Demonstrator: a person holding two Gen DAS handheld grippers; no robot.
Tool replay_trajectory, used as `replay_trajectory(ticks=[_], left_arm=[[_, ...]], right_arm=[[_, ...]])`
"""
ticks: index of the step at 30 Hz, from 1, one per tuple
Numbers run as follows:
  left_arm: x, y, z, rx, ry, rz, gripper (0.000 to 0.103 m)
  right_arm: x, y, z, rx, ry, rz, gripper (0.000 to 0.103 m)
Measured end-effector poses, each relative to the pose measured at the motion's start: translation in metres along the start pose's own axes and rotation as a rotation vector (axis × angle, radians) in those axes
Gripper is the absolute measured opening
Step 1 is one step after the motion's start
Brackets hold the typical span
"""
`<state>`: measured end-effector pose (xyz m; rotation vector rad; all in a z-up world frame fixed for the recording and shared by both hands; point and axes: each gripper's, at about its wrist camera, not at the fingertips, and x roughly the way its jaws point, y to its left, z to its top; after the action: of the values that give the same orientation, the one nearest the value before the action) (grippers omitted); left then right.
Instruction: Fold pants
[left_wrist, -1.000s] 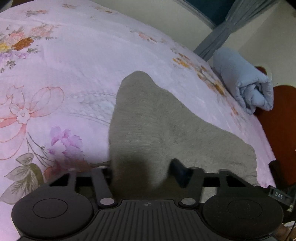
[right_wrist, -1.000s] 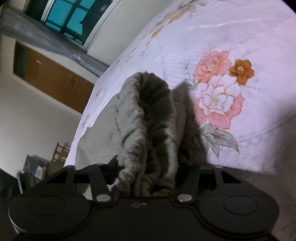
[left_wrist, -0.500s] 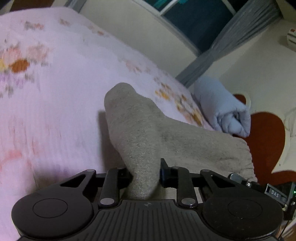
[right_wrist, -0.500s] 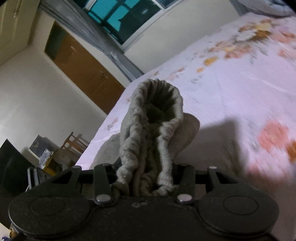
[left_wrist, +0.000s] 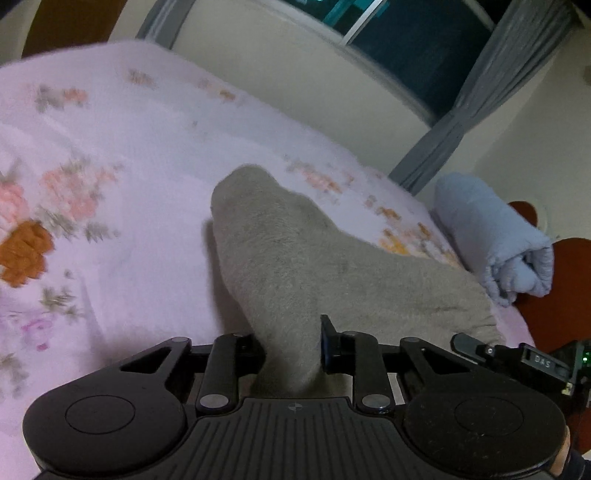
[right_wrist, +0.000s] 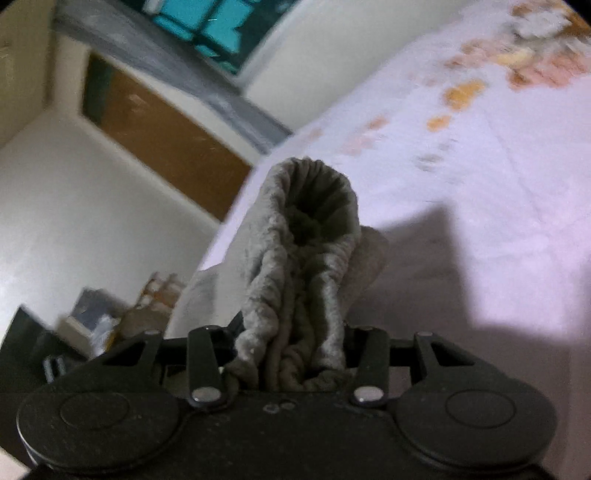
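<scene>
The grey fleece pants (left_wrist: 295, 266) hang from both grippers above the pink floral bedspread (left_wrist: 110, 147). My left gripper (left_wrist: 291, 350) is shut on a fold of the grey fabric, which rises in a peak and spreads to the right. My right gripper (right_wrist: 291, 350) is shut on the bunched elastic waistband of the pants (right_wrist: 310, 236), whose opening gapes toward the camera. The fingertips of both grippers are hidden by the cloth.
A rolled light blue blanket (left_wrist: 491, 243) lies at the bed's far right by a red-brown headboard (left_wrist: 554, 295). A window with grey curtains (left_wrist: 480, 92) is behind. In the right wrist view a wooden door (right_wrist: 166, 144) and clutter on the floor (right_wrist: 103, 321) stand left of the bed (right_wrist: 480, 184).
Both grippers have lifted the pants up off the bed and tilted upward, so more wall and window show. The left jaws closed in tighter on the fabric.
</scene>
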<state>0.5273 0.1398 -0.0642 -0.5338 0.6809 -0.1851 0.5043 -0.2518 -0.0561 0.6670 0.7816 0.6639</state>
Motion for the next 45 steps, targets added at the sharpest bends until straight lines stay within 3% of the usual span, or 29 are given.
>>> replay_trajectory(ticks=[1,2,3,4,7,10,12,14,17,19,20,22,24,25,27,29,32,35,38,39,40,43,45], left_arm=[[0.011,0.007,-0.002,-0.007,0.005,-0.002,0.037],[0.019,0.015,-0.004,-0.005,-0.003,-0.026,0.050],[0.023,0.021,-0.008,-0.002,-0.010,-0.037,0.073],[0.026,0.027,-0.011,0.003,-0.016,-0.023,0.082],[0.016,0.042,-0.016,0.020,-0.041,-0.039,0.089],[-0.005,0.050,-0.016,0.063,-0.057,0.033,0.097],[-0.024,0.052,-0.016,0.075,-0.085,0.109,0.098],[-0.042,0.053,-0.013,0.105,-0.142,0.157,0.098],[-0.053,0.041,-0.002,0.113,-0.235,0.192,0.100],[-0.047,0.032,0.010,0.085,-0.253,0.155,0.100],[-0.043,0.027,0.016,0.081,-0.254,0.139,0.101],[-0.027,0.011,0.026,0.123,-0.243,0.151,0.101],[-0.006,-0.002,0.038,0.171,-0.214,0.209,0.101],[0.005,-0.006,0.042,0.193,-0.192,0.241,0.101],[0.031,-0.007,0.050,0.230,-0.150,0.344,0.101],[0.054,0.001,0.054,0.224,-0.096,0.380,0.101],[0.077,0.019,0.052,0.190,-0.045,0.367,0.103],[0.073,0.026,0.047,0.164,-0.055,0.335,0.103],[0.042,0.023,0.045,0.163,-0.095,0.370,0.103],[0.026,0.022,0.043,0.173,-0.118,0.372,0.103],[0.011,0.020,0.039,0.182,-0.143,0.354,0.103],[-0.033,0.014,0.014,0.178,-0.187,0.306,0.103],[-0.047,0.013,-0.006,0.163,-0.179,0.280,0.103]], right_arm=[[0.007,-0.013,0.000,0.026,0.009,-0.023,0.042],[0.013,-0.028,-0.001,0.061,0.019,-0.051,0.052],[0.015,-0.042,-0.004,0.090,0.011,-0.051,0.052],[0.012,-0.053,-0.006,0.107,0.002,-0.008,0.051],[0.002,-0.056,-0.012,0.080,0.007,0.022,0.051],[-0.022,-0.051,-0.012,0.048,-0.022,-0.018,0.060],[-0.047,-0.044,-0.008,0.026,-0.109,-0.128,0.078],[-0.073,-0.030,-0.008,-0.024,-0.201,-0.196,0.079],[-0.082,0.009,-0.009,-0.153,-0.223,-0.179,0.083],[-0.073,0.029,-0.002,-0.170,-0.223,-0.109,0.087],[-0.066,0.035,0.002,-0.144,-0.210,-0.051,0.085],[-0.047,0.043,0.009,-0.124,-0.193,-0.034,0.082],[-0.024,0.046,0.017,-0.123,-0.128,-0.056,0.055],[-0.011,0.044,0.022,-0.115,-0.091,-0.053,0.047],[0.016,0.041,0.025,-0.119,-0.034,-0.129,0.020],[0.028,0.029,0.028,-0.103,0.007,-0.221,0.000],[0.033,0.009,0.029,-0.066,0.013,-0.231,0.000],[0.033,0.004,0.027,-0.050,0.006,-0.208,0.000],[0.016,0.014,0.032,-0.060,-0.085,-0.276,0.000],[0.003,0.019,0.032,-0.075,-0.114,-0.286,0.012],[-0.012,0.028,0.027,-0.096,-0.128,-0.255,0.018],[-0.033,0.048,0.002,-0.196,-0.090,-0.213,0.024],[-0.036,0.050,-0.016,-0.196,-0.040,-0.213,0.026]])
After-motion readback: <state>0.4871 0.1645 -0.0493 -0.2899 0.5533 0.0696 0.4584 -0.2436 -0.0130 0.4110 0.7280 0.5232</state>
